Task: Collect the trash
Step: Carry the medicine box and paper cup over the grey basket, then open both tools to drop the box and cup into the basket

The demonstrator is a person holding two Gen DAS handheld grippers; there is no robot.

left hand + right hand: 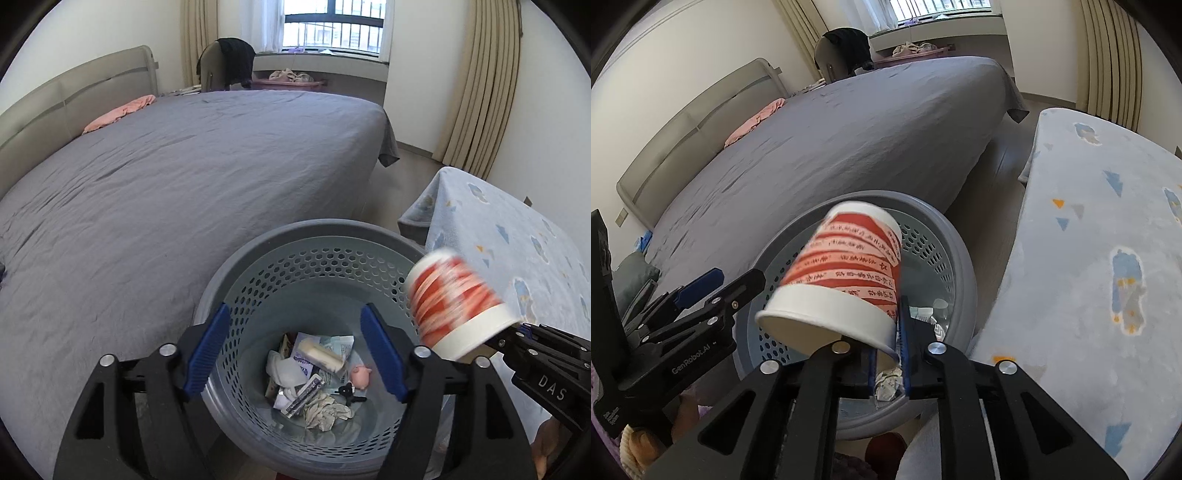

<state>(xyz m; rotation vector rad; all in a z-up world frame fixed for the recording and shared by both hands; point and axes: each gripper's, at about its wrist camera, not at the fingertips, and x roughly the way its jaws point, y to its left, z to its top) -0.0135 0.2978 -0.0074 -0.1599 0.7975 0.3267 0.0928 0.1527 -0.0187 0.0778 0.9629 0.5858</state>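
A grey perforated bin [314,236] stands on the floor between the bed and a covered table; it also shows in the right wrist view [956,258]. It holds crumpled paper [327,408], wrappers and a small pink pig figure [360,374]. My left gripper [295,354] is open and empty above the bin. My right gripper [888,349] is shut on the rim of a red-and-white paper cup [846,273], held tilted over the bin's edge. The cup appears blurred in the left wrist view [458,302].
A large bed with a grey sheet [166,177] lies left of the bin. A table under a light-blue patterned cloth [1100,280] stands right of it. A pink cloth [122,112] lies by the headboard. Wooden floor runs between bed and table toward the window.
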